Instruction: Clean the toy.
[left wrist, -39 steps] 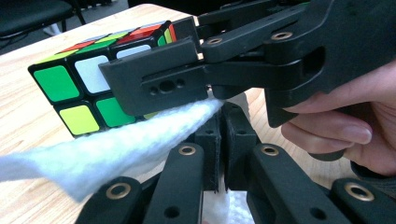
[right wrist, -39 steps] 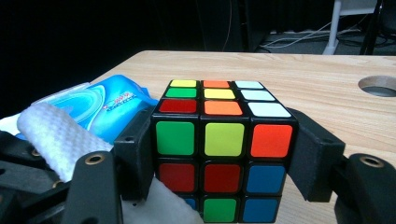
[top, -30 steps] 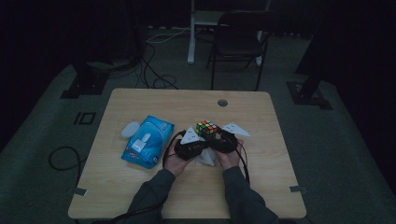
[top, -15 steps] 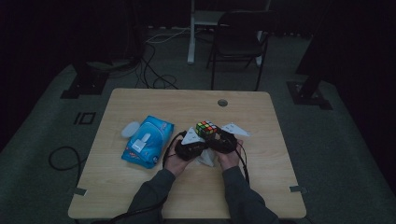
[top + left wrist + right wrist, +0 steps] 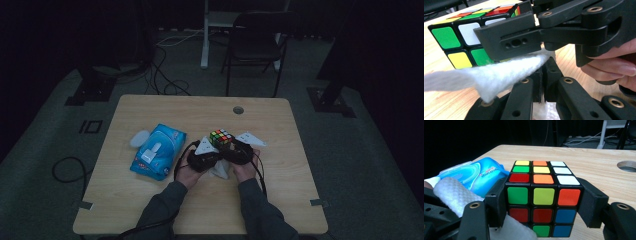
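A scrambled Rubik's cube (image 5: 542,197) is held just above the table, with my right gripper (image 5: 544,205) shut on its two sides. In the left gripper view the cube (image 5: 454,37) stands at upper left, and one of the right gripper's fingers (image 5: 516,40) crosses in front of it. My left gripper (image 5: 542,75) is shut on a white wipe (image 5: 506,72), which lies up against the cube's lower side. From above, both grippers meet at the cube (image 5: 221,137), the left gripper (image 5: 207,156) beside the right gripper (image 5: 236,150), and the wipe (image 5: 220,171) hangs between the hands.
A blue pack of wet wipes (image 5: 157,151) lies left of the hands, with a small white object (image 5: 139,138) beside it. The wooden table (image 5: 280,190) has a cable hole (image 5: 238,109) near its far edge. A chair (image 5: 257,40) stands on the floor beyond.
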A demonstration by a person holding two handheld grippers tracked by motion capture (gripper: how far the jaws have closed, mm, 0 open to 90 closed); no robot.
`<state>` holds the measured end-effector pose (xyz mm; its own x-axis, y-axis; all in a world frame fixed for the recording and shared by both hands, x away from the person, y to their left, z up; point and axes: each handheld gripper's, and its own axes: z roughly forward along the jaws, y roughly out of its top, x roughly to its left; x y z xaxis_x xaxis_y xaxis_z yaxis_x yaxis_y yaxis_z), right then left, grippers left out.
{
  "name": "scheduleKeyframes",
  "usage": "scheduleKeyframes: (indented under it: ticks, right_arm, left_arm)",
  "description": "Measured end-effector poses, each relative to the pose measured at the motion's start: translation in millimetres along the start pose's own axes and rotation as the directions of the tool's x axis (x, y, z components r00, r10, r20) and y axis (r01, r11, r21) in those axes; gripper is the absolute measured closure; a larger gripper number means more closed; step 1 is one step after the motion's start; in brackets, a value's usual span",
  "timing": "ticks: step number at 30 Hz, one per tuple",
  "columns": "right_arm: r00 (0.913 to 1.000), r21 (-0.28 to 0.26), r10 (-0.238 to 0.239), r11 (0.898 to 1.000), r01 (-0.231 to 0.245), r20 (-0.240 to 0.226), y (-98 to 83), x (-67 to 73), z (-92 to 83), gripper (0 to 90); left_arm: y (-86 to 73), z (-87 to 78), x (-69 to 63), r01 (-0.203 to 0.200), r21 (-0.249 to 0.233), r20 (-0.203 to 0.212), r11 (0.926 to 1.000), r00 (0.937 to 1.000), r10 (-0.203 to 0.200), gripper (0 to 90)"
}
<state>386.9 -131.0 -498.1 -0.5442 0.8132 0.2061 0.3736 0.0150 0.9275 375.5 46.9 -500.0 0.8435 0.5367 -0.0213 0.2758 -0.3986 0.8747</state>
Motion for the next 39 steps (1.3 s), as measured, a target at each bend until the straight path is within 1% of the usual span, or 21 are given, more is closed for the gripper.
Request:
scheduleKeyframes:
  ticks: [18,24,26,29,33,36,39]
  right_arm:
    - [1.0000,-0.004,-0.007,1.000,0.007,0.002,0.0,2.1,-0.6,34.3]
    - [1.0000,-0.004,-0.007,1.000,0.007,0.004,-0.1,2.1,-0.3,34.4]
    - [1.0000,-0.007,-0.003,1.000,0.003,0.004,-0.2,2.3,-0.3,34.4]
    - [1.0000,-0.017,0.003,1.000,-0.003,0.002,0.7,2.3,-1.1,34.4]
    - [1.0000,-0.016,0.008,1.000,-0.008,-0.005,0.9,1.4,-1.6,34.4]
    - [0.9999,-0.014,0.011,1.000,-0.011,-0.012,0.4,2.1,-1.1,34.4]
    - [0.9996,-0.013,0.016,1.000,-0.017,-0.022,0.0,3.1,-0.6,34.4]
  left_arm:
    - [-3.5,0.4,3.6,0.007,0.018,-0.018,0.9998,0.9998,-0.007,87.5]
    - [-4.1,1.0,4.0,0.022,0.020,-0.024,0.9996,0.9995,-0.021,87.5]
    - [-3.5,0.5,3.7,0.032,0.011,-0.023,0.9994,0.9992,-0.031,87.4]
    - [-2.1,-0.3,3.6,0.032,-0.001,-0.018,0.9995,0.9993,-0.032,87.4]
    - [-0.8,-1.1,3.3,0.036,-0.021,-0.005,0.9991,0.9993,-0.036,87.4]
    - [0.0,-2.7,3.1,0.033,-0.041,0.011,0.9986,0.9994,-0.032,87.3]
    - [0.5,-3.1,2.7,0.028,-0.046,0.013,0.9986,0.9995,-0.027,87.3]
